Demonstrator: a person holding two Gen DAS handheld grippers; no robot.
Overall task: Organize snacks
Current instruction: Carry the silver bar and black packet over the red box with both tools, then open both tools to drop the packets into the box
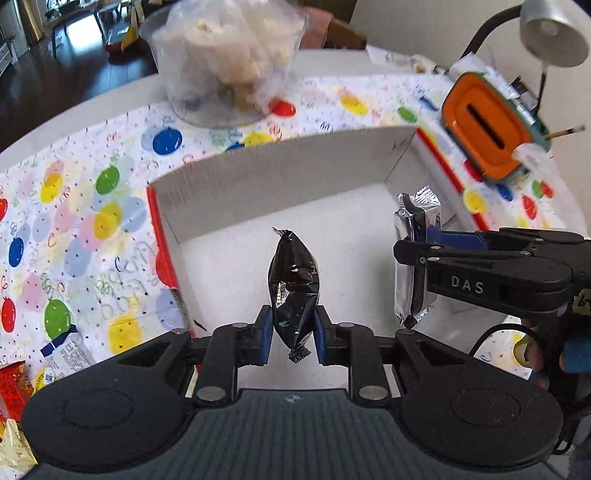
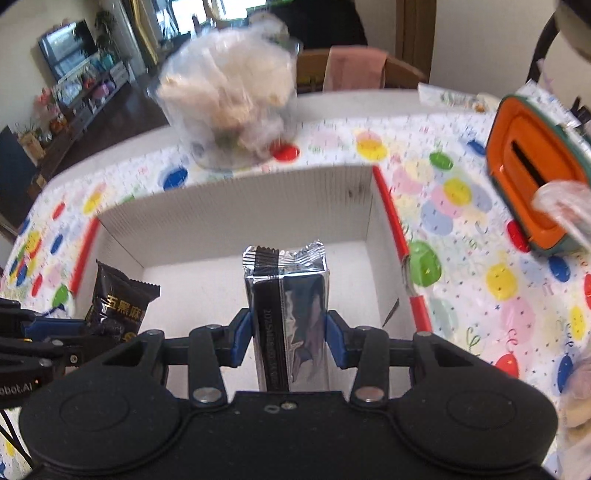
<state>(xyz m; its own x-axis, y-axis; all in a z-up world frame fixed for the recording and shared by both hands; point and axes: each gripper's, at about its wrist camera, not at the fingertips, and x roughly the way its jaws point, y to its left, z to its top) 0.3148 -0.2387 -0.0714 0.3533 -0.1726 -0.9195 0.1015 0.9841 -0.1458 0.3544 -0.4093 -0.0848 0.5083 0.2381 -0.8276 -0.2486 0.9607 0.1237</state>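
1. Left wrist view: the surface is white and is covered with a cloth printed with coloured balloons.
2. On the cloth stands a box, open at the top, with white walls and red edges. Behind it is a clear tub with pale snacks inside, blurred.
3. At the right is an orange holder with a slot, and above it a lamp on a black neck. At the lower left lie some more packets on the cloth.
4. Far behind, a dark floor of the room is seen.
5. The left gripper points steeply down over the box. Its jaws pinch a black packet, which hangs above the box floor.
6. The right gripper enters from the right. It holds a silver packet over the right part of the box. Fingers of a hand show behind it.
7. Right wrist view: the same cloth, box, tub and holder are seen.
8. In the room at the left are a television and a low cabinet. Behind the surface stands a chair with a pink cloth on it.
9. The right gripper tilts down over the box. Its jaws press on both sides of the silver packet, which is above the box floor.
10. At the left the left gripper holds the black packet over the left side of the box.
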